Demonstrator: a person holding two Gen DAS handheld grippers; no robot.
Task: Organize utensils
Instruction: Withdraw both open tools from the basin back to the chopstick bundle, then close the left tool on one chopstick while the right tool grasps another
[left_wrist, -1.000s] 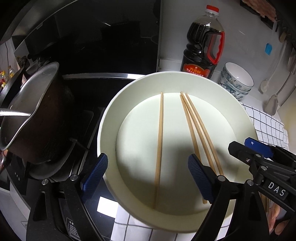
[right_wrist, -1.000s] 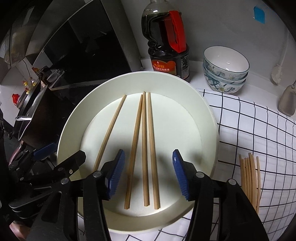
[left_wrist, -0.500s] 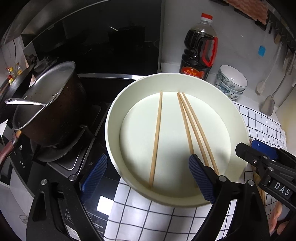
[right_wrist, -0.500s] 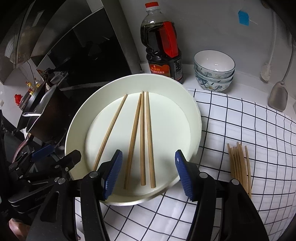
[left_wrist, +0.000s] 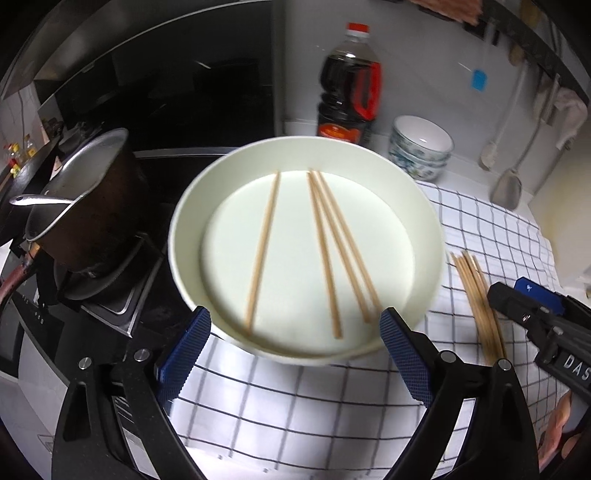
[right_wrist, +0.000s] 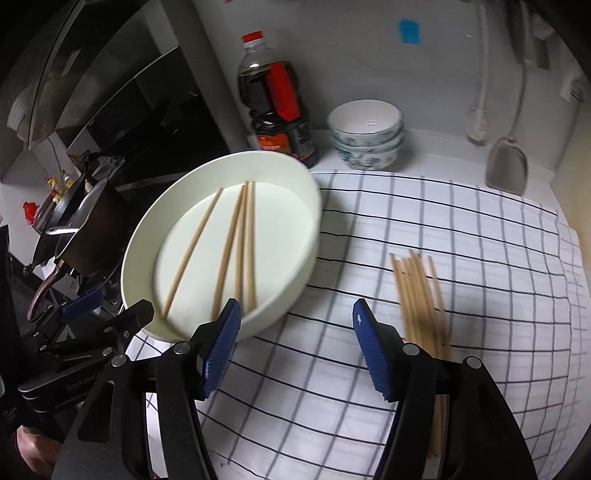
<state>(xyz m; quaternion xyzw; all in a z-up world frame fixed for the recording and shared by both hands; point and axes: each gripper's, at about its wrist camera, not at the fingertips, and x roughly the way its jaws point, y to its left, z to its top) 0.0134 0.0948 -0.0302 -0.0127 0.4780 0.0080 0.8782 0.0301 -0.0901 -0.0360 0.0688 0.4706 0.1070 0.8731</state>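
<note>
At nine o'clock in the left wrist view a dark pot (left_wrist: 85, 206) sits on the stove; the white dish (left_wrist: 184, 236) lies at the centre, partly on the checked cloth (left_wrist: 295, 398) that covers the bench, and holds four chopsticks (left_wrist: 264, 251); one lies alone, three lie close together, fanning a little towards the near rim. Their long axes run from roughly twelve o'clock down to six, far ends towards the soy sauce bottle (left_wrist: 349, 88) and the wall. The left gripper (left_wrist: 295, 354) hangs over the dish's near rim, jaws spread wide and holding nothing. Further right, at about four o'clock, a loose bundle of chopsticks (right_wrist: 421, 299) rests on the cloth, well apart from the dish, its long axis also near to far (a slight lean towards eleven o'clock). The right gripper (right_wrist: 295, 365) hangs over bare cloth between dish and bundle; its jaws are opening, with nothing between them.

Judging by this, the step in hand is fetching another chopstick from the bundle for the dish; the next move calls for the right gripper to swing right over the bundle, line its jaws across one stick's long axis, and close on it alone.
</note>
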